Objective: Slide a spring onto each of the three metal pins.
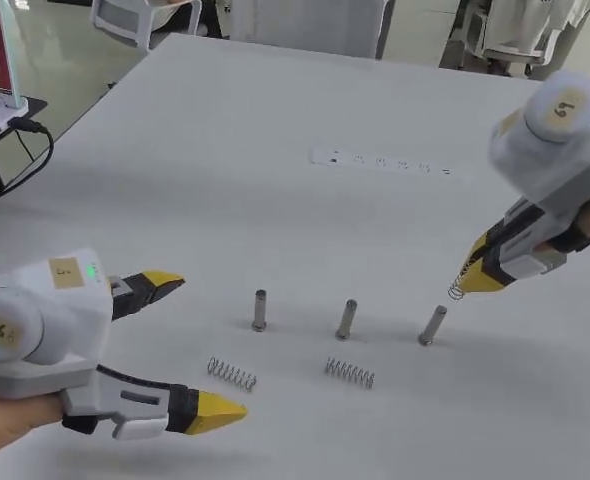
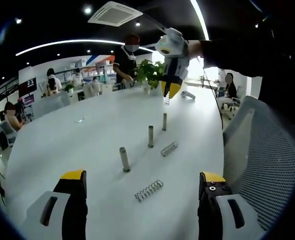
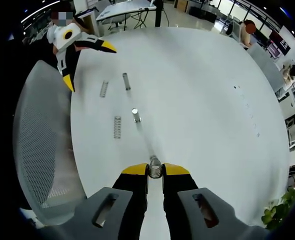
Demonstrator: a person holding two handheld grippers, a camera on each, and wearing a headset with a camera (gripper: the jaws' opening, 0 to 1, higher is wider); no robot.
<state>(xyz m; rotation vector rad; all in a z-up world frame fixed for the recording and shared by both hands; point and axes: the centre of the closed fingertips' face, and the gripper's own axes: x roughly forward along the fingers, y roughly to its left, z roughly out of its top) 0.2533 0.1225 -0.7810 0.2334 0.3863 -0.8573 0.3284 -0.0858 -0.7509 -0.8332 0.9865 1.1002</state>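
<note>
A: "While the right gripper (image 1: 467, 283) clamps a spring (image 1: 456, 291) close above the right pin (image 1: 433, 325), which step is this?"

B: "Threading the first, apparently; the left pin (image 1: 260, 310) and middle pin (image 1: 347, 319) stand bare too. Two loose springs (image 1: 232, 374) lie nearer on the white table (image 1: 275, 150). The left gripper (image 1: 203, 345), near left, hangs spread and empty."

A: "Next?"

B: "Centre the coil over the pin's tip, lower it, then release."

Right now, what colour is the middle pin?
Silver-grey; the middle pin shows best in the head view.

Table (image 1: 225, 150): 3 pins (image 1: 346, 320), 2 springs (image 1: 350, 372).
</note>
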